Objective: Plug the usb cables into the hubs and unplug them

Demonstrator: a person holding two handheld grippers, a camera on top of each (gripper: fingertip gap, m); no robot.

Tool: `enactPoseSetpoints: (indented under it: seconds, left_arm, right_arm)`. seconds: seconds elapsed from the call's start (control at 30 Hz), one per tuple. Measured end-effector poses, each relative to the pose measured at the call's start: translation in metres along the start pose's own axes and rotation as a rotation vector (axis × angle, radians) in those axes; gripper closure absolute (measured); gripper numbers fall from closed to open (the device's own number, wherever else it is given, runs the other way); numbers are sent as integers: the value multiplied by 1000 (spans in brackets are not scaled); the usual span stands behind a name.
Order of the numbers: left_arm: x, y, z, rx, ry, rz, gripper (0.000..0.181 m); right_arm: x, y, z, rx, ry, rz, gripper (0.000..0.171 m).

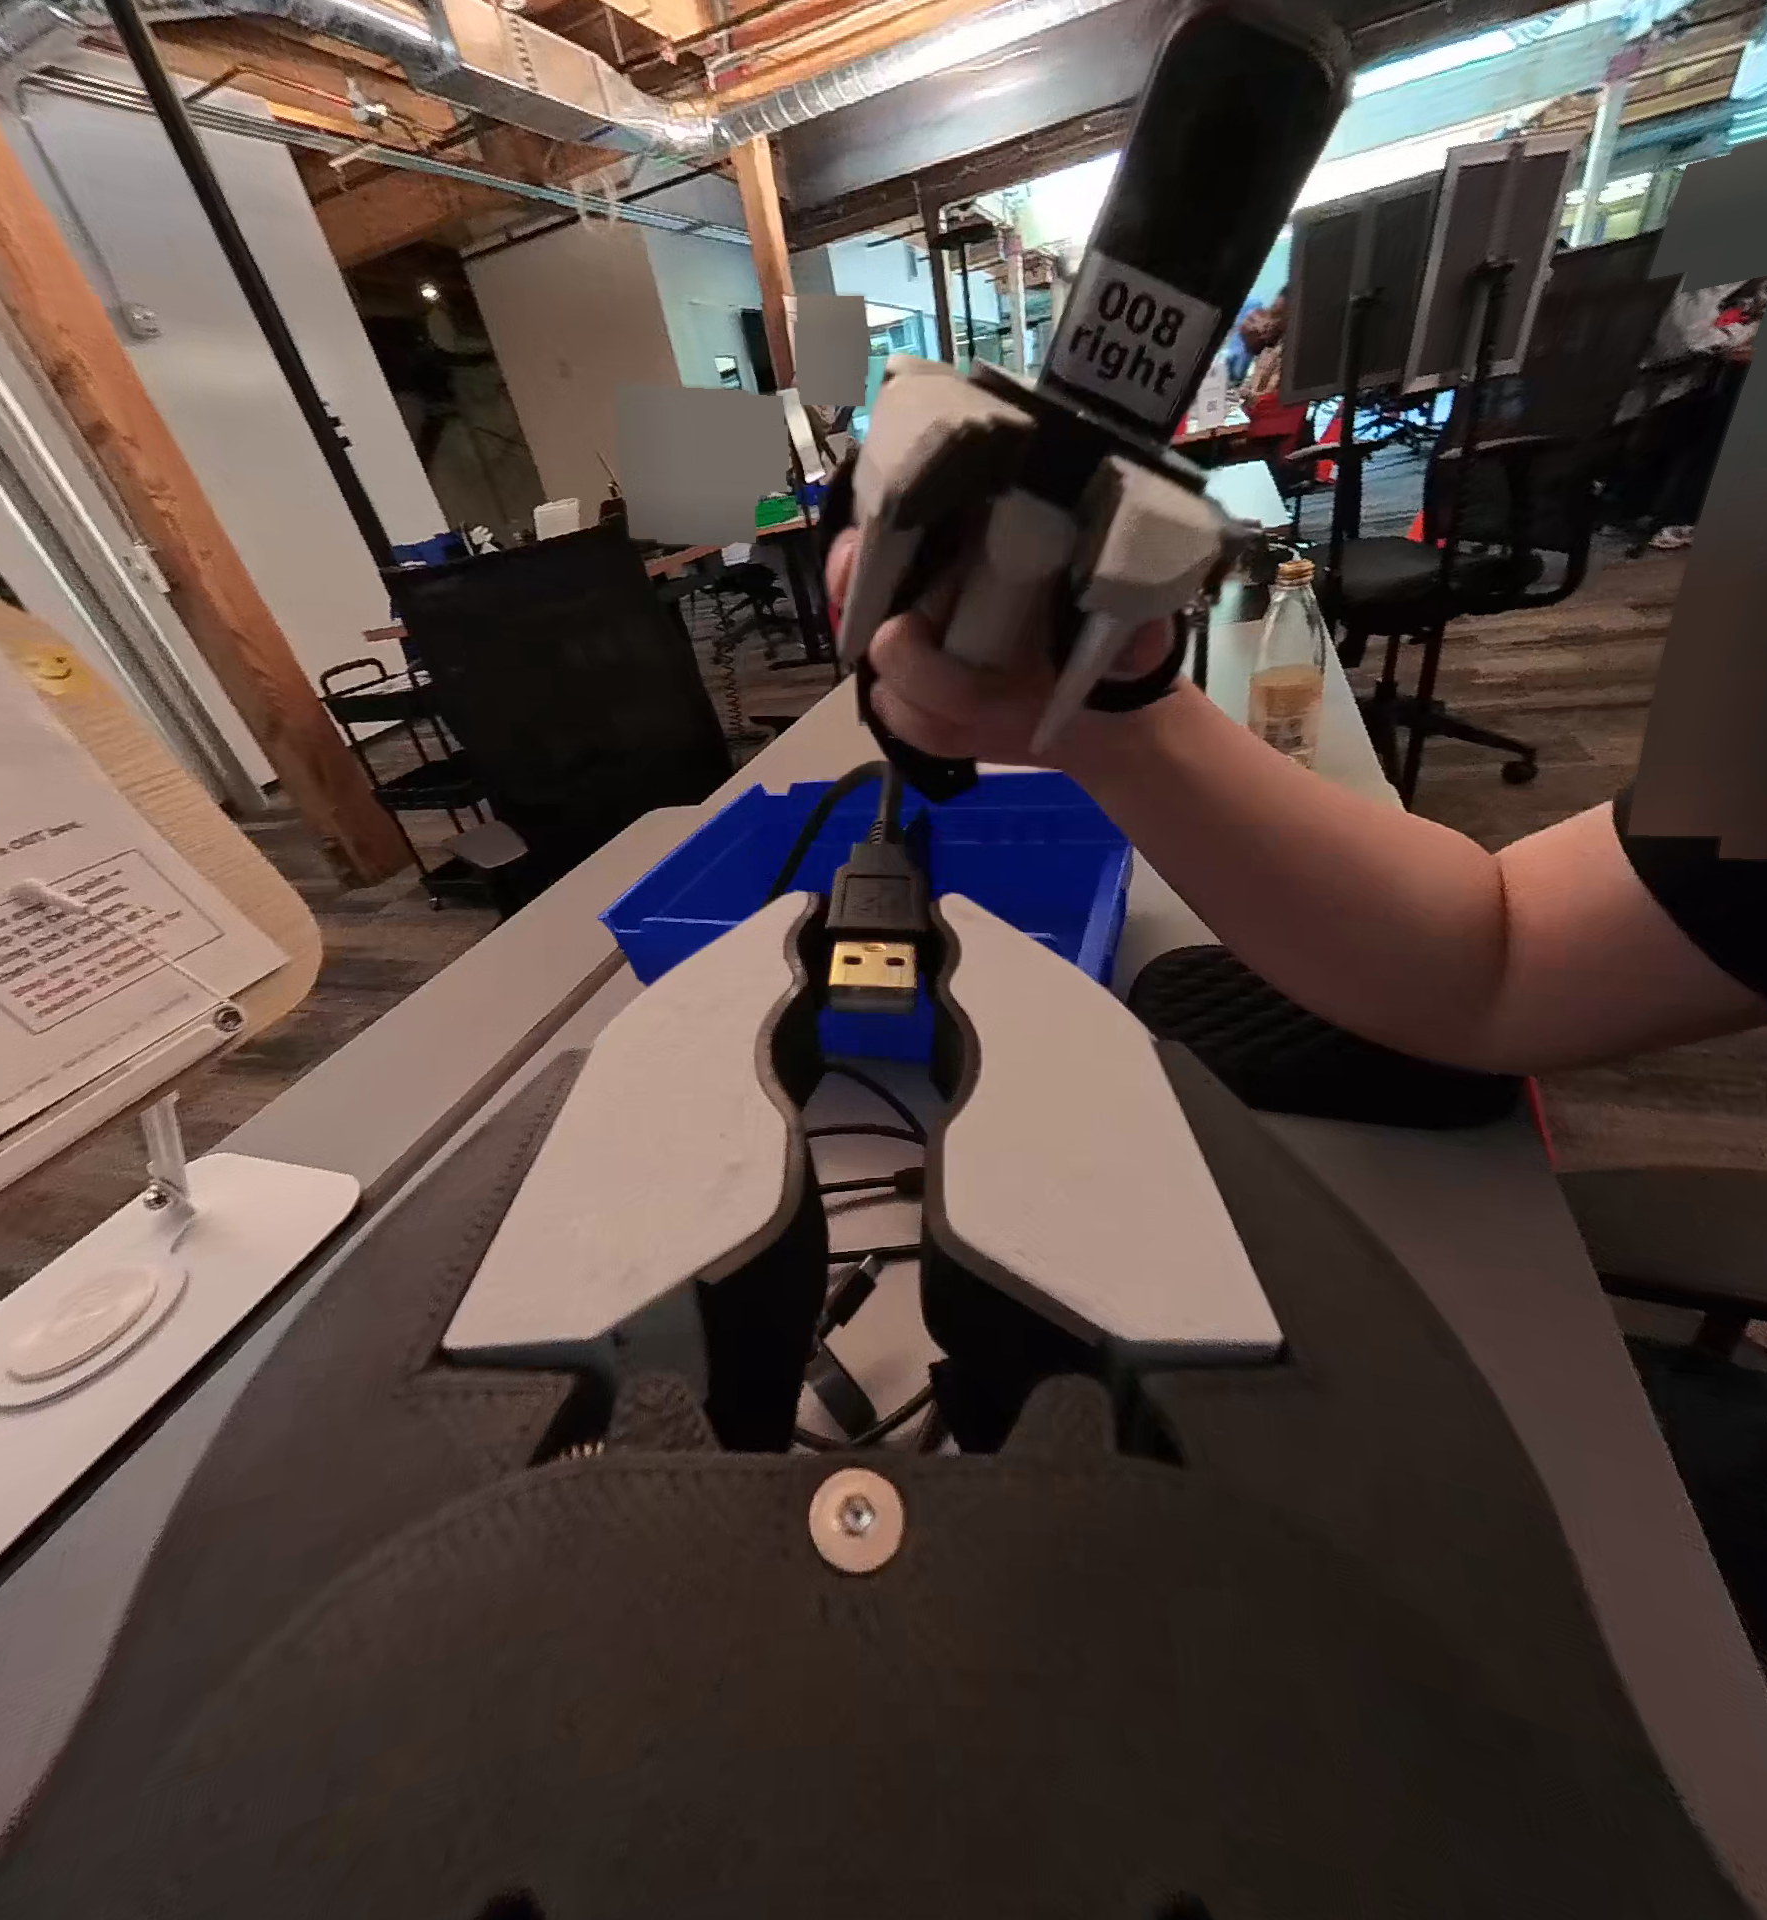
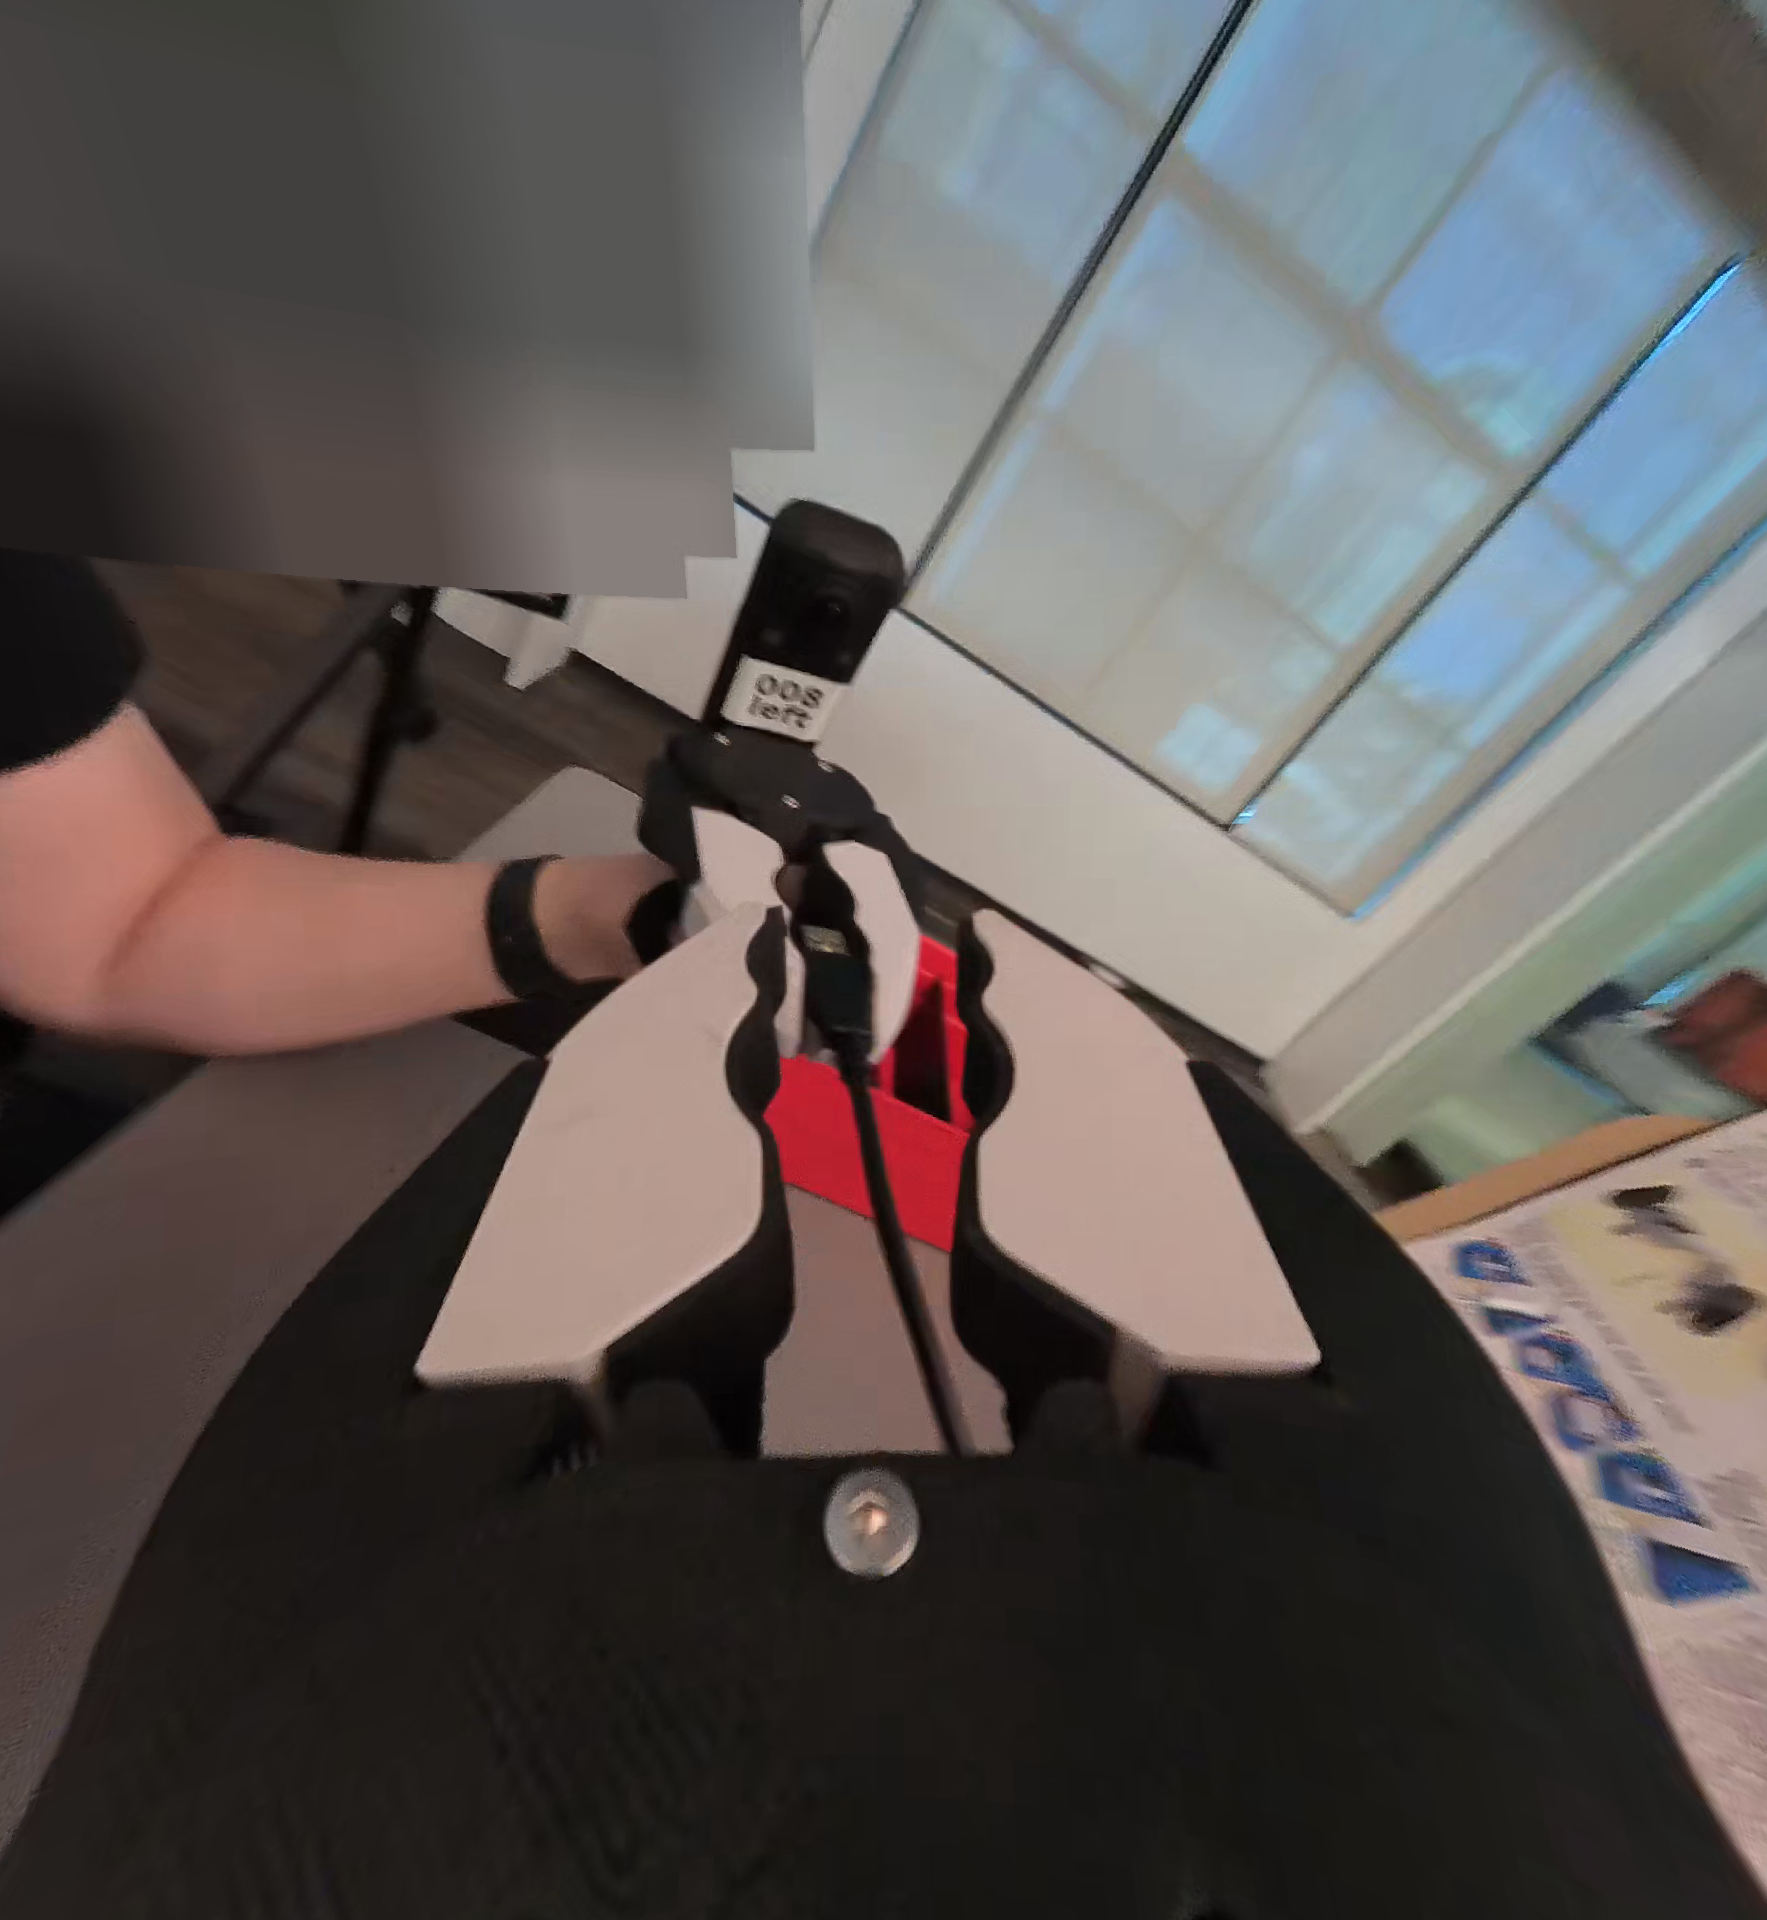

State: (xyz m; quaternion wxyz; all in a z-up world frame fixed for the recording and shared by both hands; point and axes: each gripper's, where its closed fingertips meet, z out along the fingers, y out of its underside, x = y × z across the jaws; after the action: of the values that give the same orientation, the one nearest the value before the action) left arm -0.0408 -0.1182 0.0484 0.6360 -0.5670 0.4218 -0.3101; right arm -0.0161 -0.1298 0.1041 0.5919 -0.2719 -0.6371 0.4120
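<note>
My left gripper (image 1: 875, 920) is shut on a black USB plug (image 1: 871, 971), its pads pressing on the plug's black housing and the gold metal end facing back toward me. The plug's black cable (image 1: 889, 805) runs up and away over a blue bin (image 1: 1024, 862). The right wrist view shows the left gripper (image 2: 837, 925) gripping the same plug (image 2: 839, 982). My right gripper (image 2: 871, 935) is open; the cable (image 2: 889, 1195) hangs loosely between its spread fingers without touching the pads. The right gripper also shows in the left wrist view (image 1: 972, 634), held by a hand above the plug.
A red divided bin (image 2: 858, 1143) stands on the grey table (image 2: 235, 1195) under the grippers. More loose black cables (image 1: 858, 1299) lie on the table below my left fingers. A sign on a stand (image 1: 79, 935) is at left, a black mat (image 1: 1305, 1039) and a bottle (image 1: 1286, 665) at right. The gap from one gripper's tips to the other's is roughly 6 cm.
</note>
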Motion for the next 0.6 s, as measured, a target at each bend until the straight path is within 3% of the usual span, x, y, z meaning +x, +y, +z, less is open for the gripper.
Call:
enactPoseSetpoints:
  seconds: [0.1, 0.27, 0.43, 0.6]
  left_arm:
    - [4, -2, 3, 11, 18, 2, 165]
    - [5, -5, 6, 33, 17, 9, 165]
    - [6, -7, 6, 52, 23, 1, 165]
    - [8, -9, 5, 68, 33, -4, 165]
  right_arm:
    - [-1, 20, 1, -93, 21, -79, 139]
    - [-2, 43, 11, -208, -28, 122, 144]
    - [-6, 46, 14, -177, -61, 163, 147]
    - [-9, 49, 16, -167, -92, 164, 159]
